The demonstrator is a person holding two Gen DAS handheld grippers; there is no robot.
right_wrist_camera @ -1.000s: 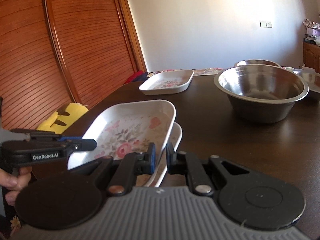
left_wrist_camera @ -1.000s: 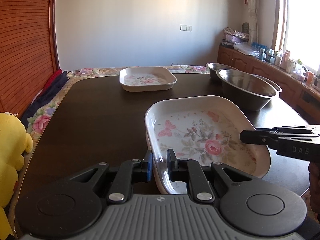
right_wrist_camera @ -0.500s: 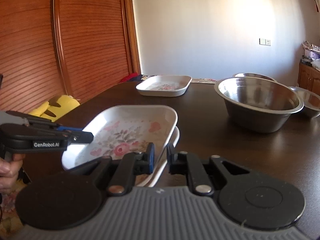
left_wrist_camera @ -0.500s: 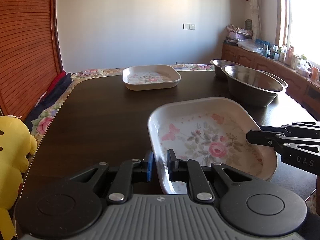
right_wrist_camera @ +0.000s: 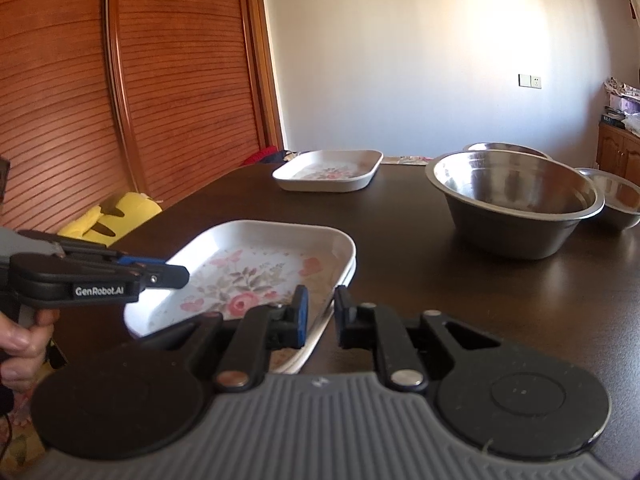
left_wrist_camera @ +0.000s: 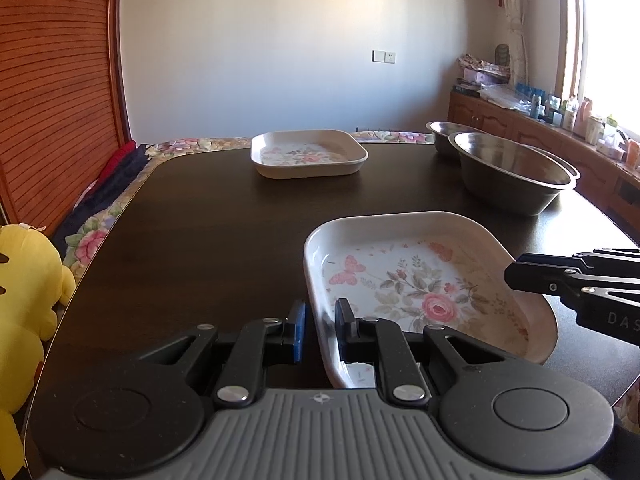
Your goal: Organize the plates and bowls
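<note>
At near table edge: floral plate [left_wrist_camera: 420, 284] sits on a 2nd plate [right_wrist_camera: 320, 320], whose rim peeks out below it. Left gripper [left_wrist_camera: 320, 320] straddles its near-left rim, jaws slightly apart, not pinching. Right gripper [right_wrist_camera: 318, 314] straddles the opposite rim, jaws likewise parted. Both equally near. Another floral plate [left_wrist_camera: 308, 154] lies well apart, straight ahead across dark table [left_wrist_camera: 200, 220]; steel bowls [left_wrist_camera: 512, 172] far right.
</note>
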